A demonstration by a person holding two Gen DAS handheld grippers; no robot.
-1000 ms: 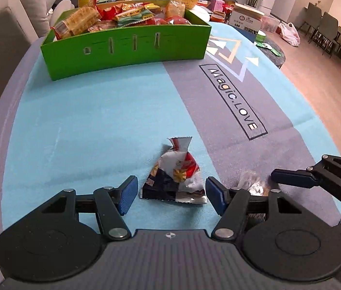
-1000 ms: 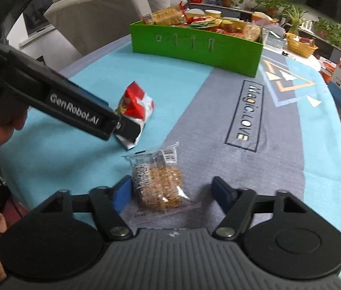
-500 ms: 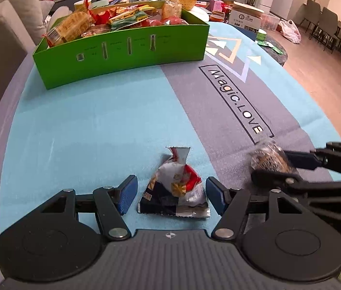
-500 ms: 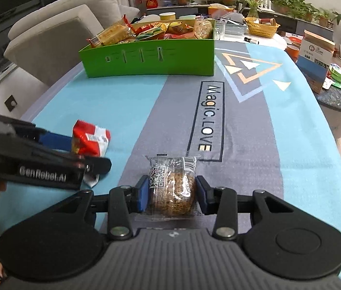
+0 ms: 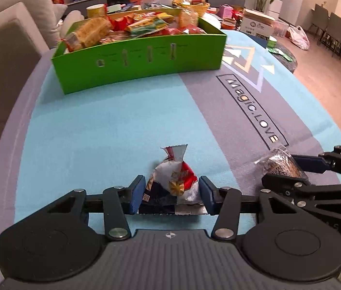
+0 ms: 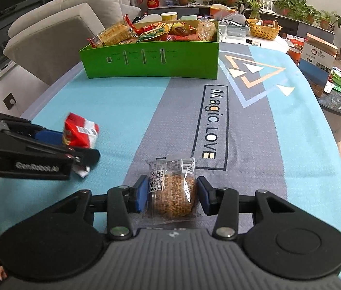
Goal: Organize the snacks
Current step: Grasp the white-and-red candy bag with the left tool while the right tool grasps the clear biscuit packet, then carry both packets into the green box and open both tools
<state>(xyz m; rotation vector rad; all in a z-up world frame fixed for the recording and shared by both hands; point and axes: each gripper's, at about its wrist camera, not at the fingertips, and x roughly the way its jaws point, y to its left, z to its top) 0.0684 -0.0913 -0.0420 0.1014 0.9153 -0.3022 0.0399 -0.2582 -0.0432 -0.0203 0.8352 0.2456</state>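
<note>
A red, white and dark snack packet [image 5: 173, 178] lies on the blue mat near the table's front edge. My left gripper [image 5: 171, 186] is closing, and its blue pads touch both sides of the packet. In the right wrist view, the left gripper [image 6: 78, 145] holds this red packet [image 6: 81, 135] at the left. A clear-wrapped brown cookie [image 6: 170, 193] sits between the pads of my right gripper [image 6: 171, 188]. Those jaws are opening slightly but still rest on the wrapper. From the left wrist view, the cookie [image 5: 279, 163] shows in the right gripper [image 5: 284, 169]. The green box [image 5: 146, 72] full of snacks stands at the back.
The mat [image 5: 98, 133] between the grippers and the green box [image 6: 158, 65] carries only printed lettering. Grey armchairs [image 5: 1, 60] stand left of the table. A yellow basket [image 6: 263, 27], a cardboard box [image 6: 318, 55] and a round side table [image 6: 339, 106] stand back right.
My right gripper went from open around the cookie to shut on it and rolled level. My left gripper's jaws narrowed from wide open onto the red packet.
</note>
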